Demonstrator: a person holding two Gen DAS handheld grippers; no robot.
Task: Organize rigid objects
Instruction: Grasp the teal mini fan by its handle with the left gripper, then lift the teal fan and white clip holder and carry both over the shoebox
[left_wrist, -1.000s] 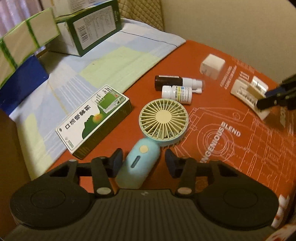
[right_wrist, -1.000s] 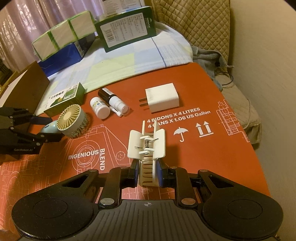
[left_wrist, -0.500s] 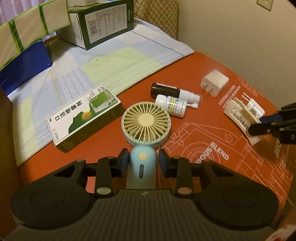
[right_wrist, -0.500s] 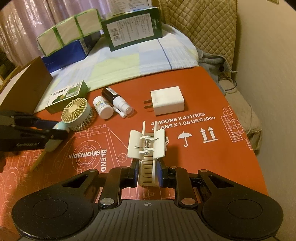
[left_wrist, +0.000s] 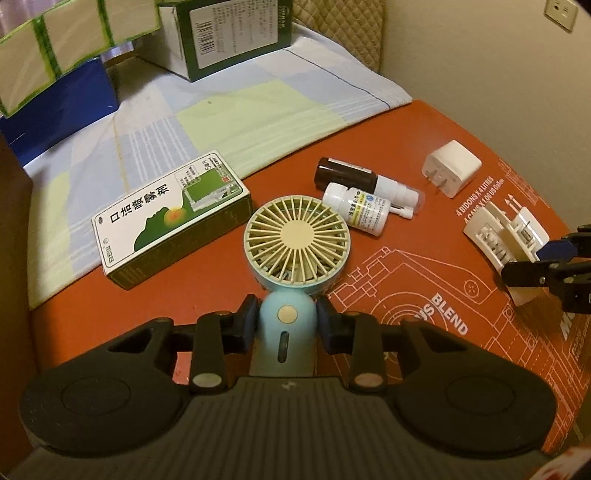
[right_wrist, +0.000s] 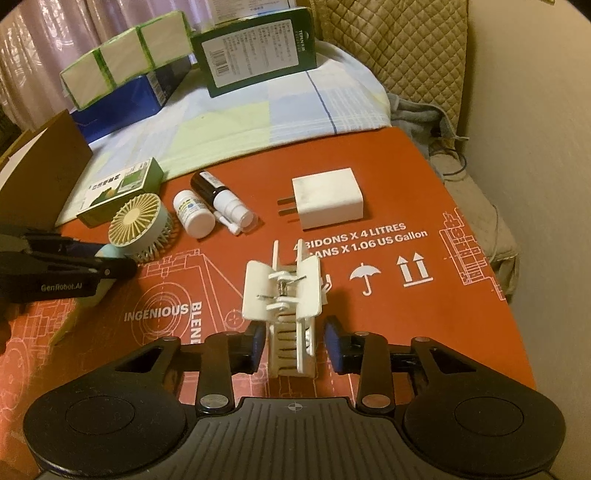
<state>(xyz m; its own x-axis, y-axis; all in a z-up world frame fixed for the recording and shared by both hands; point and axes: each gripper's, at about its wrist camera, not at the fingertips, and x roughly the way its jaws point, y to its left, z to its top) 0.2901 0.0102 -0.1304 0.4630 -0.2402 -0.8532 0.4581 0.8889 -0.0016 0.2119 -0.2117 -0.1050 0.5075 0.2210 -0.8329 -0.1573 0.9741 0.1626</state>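
Lying flat, fan (left_wrist: 295, 243) handle toward left hand-held gripper (left_wrist: 286, 319)

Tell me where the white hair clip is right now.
In the right wrist view the white hair clip lies on the orange mat, between the opened right tongs, just in front of the white charger.

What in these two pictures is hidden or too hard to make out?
- Left wrist view: the lower handle of the fan is covered by the left gripper body.
- Left wrist view: the white hair clip is partly covered by the right gripper.
- Right wrist view: the fan handle is hidden behind the left gripper.
- Both views: the print on the small white bottle is too small to read.
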